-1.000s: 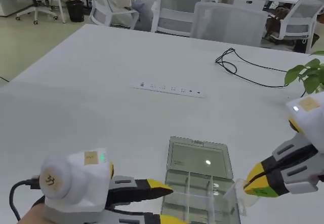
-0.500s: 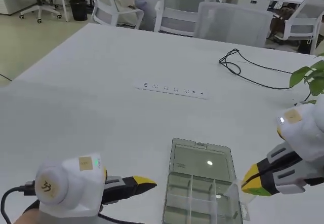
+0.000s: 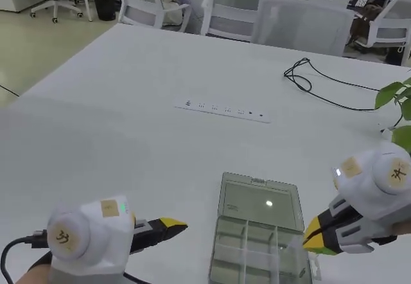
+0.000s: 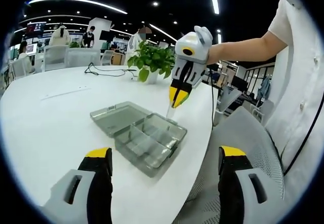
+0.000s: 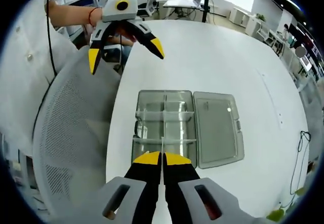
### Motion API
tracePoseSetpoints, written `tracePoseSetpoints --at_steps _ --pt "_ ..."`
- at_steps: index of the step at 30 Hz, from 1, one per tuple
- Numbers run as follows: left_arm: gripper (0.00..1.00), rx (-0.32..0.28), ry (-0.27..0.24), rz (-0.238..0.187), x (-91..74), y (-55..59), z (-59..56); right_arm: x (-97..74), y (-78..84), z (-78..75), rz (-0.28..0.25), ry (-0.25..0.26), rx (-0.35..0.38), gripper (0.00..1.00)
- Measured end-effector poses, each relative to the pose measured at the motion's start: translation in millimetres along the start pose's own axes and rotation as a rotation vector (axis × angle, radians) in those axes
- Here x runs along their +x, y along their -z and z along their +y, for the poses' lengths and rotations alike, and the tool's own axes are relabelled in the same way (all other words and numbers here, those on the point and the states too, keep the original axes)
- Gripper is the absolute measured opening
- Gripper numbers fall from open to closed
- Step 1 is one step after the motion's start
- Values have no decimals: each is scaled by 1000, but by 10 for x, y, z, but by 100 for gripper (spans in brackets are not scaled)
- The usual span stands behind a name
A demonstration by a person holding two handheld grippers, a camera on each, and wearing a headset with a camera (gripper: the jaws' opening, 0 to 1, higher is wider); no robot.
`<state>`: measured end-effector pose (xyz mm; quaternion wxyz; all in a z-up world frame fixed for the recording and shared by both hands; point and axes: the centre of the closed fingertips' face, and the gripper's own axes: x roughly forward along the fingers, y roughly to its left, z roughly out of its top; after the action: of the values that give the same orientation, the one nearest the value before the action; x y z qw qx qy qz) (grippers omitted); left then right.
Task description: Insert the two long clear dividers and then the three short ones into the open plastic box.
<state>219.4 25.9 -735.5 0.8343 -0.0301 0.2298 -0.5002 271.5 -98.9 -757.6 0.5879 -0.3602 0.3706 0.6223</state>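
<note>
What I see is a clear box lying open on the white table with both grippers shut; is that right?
Not quite: the left gripper is open, jaws wide apart, as the left gripper view shows. The right gripper is shut, on a divider, and the clear box does lie open on the white table.

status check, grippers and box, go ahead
Left gripper open, off to the box's side. Right gripper shut on a clear divider at the box edge. Nothing in the way.

Bright, even light; fisheye-warped edges
</note>
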Motion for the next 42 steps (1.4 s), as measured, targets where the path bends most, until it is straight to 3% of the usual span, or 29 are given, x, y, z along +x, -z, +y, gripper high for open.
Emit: tracePoseSetpoints --at_steps 20,32,42 --pt "92 -14 -1 -6 8 43 -17 164 64 -31 21 -8 8 3" --pt "92 -19 -3 -14 0 25 -30 205 100 -38 -17 -24 29 3" --pt "91 -22 -1 -14 12 24 -52 204 87 -25 -42 -1 16 3"
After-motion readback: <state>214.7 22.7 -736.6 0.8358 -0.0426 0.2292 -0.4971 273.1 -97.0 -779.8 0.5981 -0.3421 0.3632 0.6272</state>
